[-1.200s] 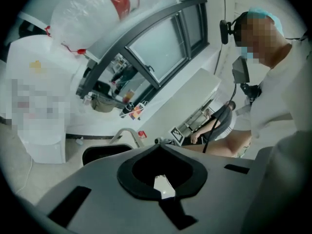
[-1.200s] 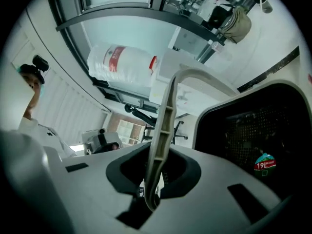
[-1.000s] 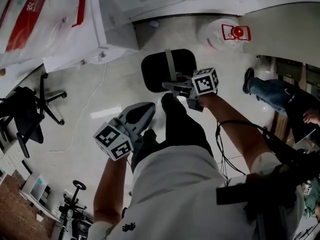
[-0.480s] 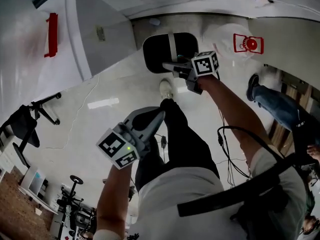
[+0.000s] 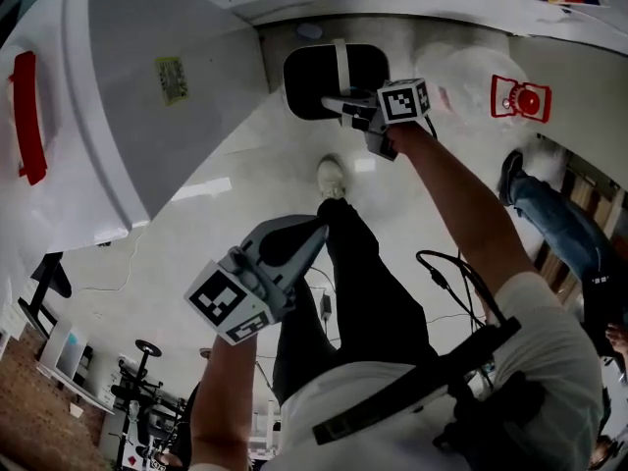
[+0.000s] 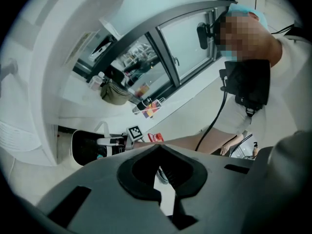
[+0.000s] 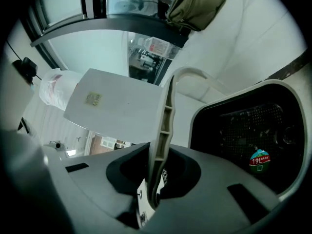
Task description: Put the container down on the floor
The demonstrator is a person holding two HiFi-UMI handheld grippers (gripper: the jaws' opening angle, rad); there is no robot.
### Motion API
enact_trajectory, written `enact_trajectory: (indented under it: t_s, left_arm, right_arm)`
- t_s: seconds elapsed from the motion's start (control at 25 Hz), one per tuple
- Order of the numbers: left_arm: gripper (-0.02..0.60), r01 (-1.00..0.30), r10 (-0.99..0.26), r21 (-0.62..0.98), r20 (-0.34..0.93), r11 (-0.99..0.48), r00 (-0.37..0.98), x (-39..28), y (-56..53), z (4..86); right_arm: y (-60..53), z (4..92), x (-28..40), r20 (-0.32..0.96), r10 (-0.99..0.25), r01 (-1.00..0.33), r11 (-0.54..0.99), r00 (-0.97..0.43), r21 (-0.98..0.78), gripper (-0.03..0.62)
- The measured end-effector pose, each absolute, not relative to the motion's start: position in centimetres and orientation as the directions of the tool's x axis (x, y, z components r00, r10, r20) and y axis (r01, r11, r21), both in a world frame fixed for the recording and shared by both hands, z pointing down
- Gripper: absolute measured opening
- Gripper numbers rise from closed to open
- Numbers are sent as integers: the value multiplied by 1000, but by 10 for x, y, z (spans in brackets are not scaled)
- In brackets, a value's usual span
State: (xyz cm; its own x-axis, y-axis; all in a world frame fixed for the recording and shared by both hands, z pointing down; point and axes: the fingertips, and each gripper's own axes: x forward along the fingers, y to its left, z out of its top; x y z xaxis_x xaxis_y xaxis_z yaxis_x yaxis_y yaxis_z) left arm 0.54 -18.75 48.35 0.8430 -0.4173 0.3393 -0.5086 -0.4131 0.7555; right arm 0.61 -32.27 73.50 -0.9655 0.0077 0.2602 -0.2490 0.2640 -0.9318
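The right gripper (image 5: 340, 107) jaws clamp the handle (image 7: 163, 116) of 1 container (image 5: 306, 84); left gripper (image 5: 306, 237) jaws closed, empty.

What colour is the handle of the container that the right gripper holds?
The handle is off-white, the container black; the right gripper view shows it best.

The left gripper (image 6: 159, 151) holds its jaws together, with nothing between them. Beyond them, the right gripper (image 6: 108, 141) meets the white handle (image 6: 102, 128) of a black container (image 6: 85, 150) with a white rim.
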Motion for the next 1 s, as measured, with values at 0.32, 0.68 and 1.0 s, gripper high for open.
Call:
enact_trajectory:
  t_s: [0.32,0.68,1.0]
  left_arm:
    - [11,-488,-422,794,327,-362,845,4,-179,534]
    - [9,-453,-420,819,294,-352,858,8,-175,561]
    - [9,-445,-422,823,285,-353,861,9,-172,567]
  right_arm:
    - [-335,805,-4,261,-7,-255,252,-965,-934,37]
    - [-334,838,-7,234,22,-222,244,-972,-944,37]
    - [-333,839,-10,200,36,-186,243,-979,-952,38]
